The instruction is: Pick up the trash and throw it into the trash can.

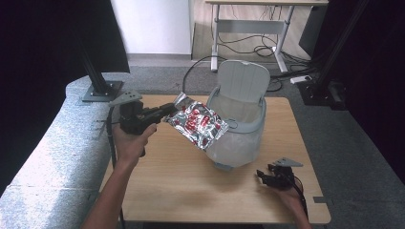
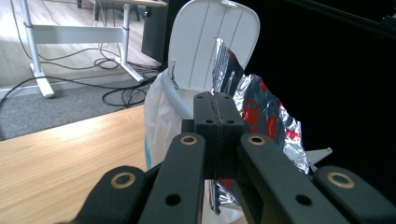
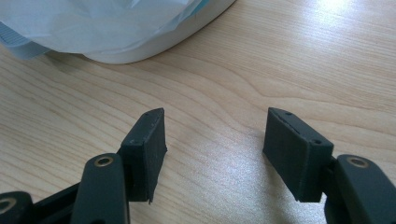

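Observation:
A crinkled silver foil wrapper with red print [image 1: 198,125] hangs in the air by one corner, left of the bin's rim. My left gripper [image 1: 168,109] is shut on that corner and points toward the bin. In the left gripper view the closed pads [image 2: 217,126] pinch the foil wrapper [image 2: 261,116], which spreads out behind them. The small white bin [image 1: 239,129] stands on the table with its lid [image 1: 243,81] flipped up and a thin white liner inside. My right gripper [image 1: 264,177] rests low on the table at the front right, open, with bare wood between its pads [image 3: 148,140].
The wooden table [image 1: 181,186] has free room in front of the bin and to its left. A grey padded surface [image 1: 47,157] borders the table on the left. Black frame posts [image 1: 95,71] stand at the back left. Beyond the table are a desk frame and floor cables [image 1: 248,45].

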Demonstrator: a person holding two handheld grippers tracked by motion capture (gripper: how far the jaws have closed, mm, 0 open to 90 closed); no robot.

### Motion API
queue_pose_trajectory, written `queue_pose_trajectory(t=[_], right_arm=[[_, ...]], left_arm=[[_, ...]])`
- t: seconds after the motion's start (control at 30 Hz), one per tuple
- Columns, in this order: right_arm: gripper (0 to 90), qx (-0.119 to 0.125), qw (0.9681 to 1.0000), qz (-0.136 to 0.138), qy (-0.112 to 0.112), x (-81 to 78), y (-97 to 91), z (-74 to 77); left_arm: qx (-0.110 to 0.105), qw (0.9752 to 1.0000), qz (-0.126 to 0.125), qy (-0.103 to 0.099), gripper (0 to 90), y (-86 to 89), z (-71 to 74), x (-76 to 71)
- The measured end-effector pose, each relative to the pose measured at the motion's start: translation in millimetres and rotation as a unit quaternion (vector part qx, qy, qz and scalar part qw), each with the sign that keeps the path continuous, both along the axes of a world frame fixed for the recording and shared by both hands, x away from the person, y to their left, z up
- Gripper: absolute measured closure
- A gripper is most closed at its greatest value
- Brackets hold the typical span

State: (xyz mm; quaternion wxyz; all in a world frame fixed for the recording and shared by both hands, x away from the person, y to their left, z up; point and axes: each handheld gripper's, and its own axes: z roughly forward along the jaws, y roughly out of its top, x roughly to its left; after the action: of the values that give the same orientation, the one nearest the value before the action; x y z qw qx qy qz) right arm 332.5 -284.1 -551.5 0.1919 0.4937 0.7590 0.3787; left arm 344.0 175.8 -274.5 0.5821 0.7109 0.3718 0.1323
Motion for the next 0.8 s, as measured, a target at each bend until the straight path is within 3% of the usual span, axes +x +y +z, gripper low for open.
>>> queue_pose_trajectory(t=[0.33, 0.8], right_arm=[[37.9, 0.003, 1.0000, 0.001, 0.000, 1.0, -0.8, -0.1], [37.9, 0.003, 1.0000, 0.001, 0.000, 1.3, -1.0, -0.1]], left_arm=[[-0.005, 1.0000, -0.006, 0.006, 90.0, -9.9, 0.9, 13.8], [0.017, 0.9998, 0.001, -0.008, 90.0, -28.0, 9.7, 27.6]])
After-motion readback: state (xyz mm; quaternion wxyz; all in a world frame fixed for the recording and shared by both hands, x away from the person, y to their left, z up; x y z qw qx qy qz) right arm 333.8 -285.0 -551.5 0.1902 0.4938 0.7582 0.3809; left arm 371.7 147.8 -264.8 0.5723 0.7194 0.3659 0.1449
